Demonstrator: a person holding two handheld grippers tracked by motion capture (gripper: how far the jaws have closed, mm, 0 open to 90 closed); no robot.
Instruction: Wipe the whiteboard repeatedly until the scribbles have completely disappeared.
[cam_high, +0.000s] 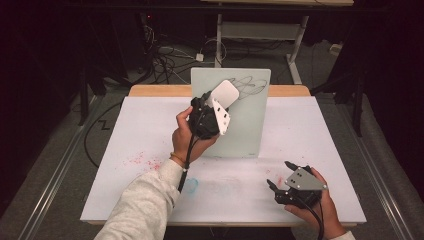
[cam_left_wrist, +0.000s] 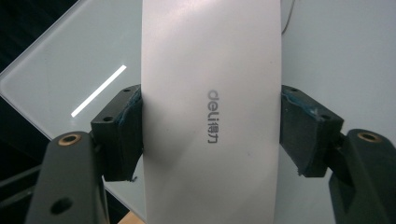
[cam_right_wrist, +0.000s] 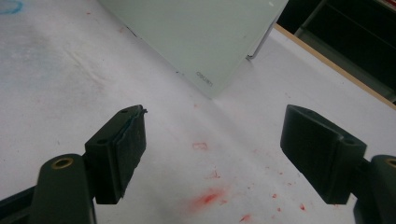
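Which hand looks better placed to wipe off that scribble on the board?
The left: its gripper already grips the white eraser against the glass board, beside the scribble. The right gripper rests open near the table's front edge.

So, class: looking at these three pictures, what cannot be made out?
- Left gripper view: the eraser hides the board behind it, scribble included.
- High view: whether the eraser touches the board; the left gripper blocks it.
- Right gripper view: small print on the board's corner, too small to read.
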